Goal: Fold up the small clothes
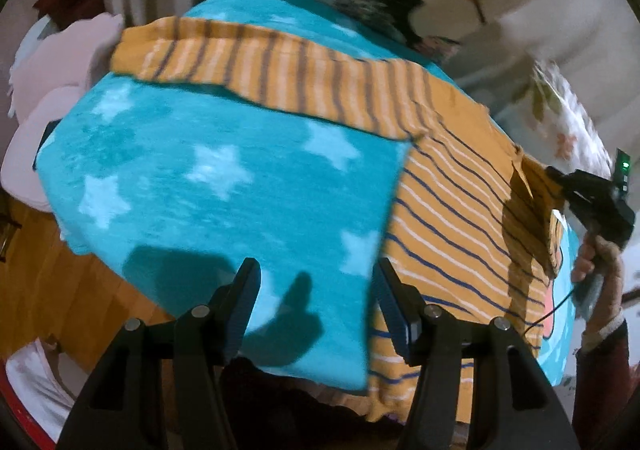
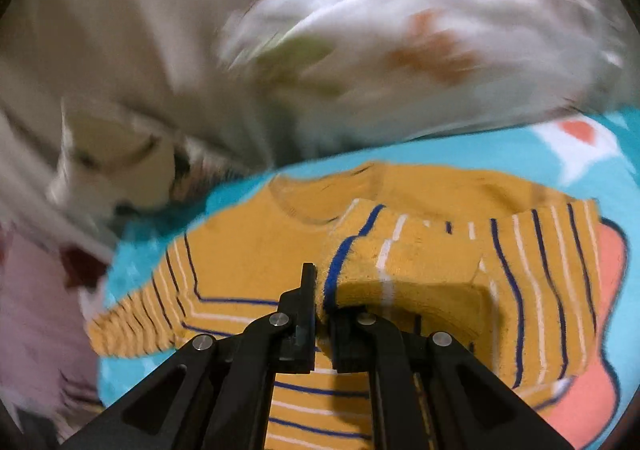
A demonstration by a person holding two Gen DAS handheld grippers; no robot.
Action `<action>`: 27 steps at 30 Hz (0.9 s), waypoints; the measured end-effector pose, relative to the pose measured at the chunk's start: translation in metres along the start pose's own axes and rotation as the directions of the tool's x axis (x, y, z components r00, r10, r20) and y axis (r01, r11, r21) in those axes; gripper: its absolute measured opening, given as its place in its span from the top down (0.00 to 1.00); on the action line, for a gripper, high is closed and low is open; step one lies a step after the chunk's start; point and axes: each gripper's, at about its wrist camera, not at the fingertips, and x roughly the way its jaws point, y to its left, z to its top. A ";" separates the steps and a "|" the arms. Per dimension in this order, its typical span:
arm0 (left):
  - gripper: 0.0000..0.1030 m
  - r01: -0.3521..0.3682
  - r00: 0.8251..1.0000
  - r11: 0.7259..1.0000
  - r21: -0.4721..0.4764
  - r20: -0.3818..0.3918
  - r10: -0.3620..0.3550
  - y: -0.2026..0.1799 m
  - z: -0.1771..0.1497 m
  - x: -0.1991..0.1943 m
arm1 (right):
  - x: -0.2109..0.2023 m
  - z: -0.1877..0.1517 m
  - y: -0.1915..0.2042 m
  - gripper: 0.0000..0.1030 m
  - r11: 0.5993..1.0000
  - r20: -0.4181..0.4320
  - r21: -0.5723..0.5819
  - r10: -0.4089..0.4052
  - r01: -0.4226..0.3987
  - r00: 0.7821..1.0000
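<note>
A small orange sweater with blue and white stripes lies on a teal star blanket, one sleeve stretched out to the far left. My left gripper is open and empty above the blanket, beside the sweater's left edge. My right gripper is shut on the other sleeve's cuff and holds it lifted over the sweater's body. The right gripper also shows at the right edge of the left wrist view, holding the raised sleeve.
A pink cloth lies at the blanket's far left. White floral bedding is piled behind the sweater. A wooden floor shows below the blanket's left edge. The blanket has an orange and white print at the right.
</note>
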 end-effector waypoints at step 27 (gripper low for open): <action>0.39 -0.014 1.000 0.997 -0.070 -0.015 0.013 0.068 0.040 0.014 | 0.112 -0.165 0.215 0.31 0.180 0.310 -0.906 -0.332 0.382 0.891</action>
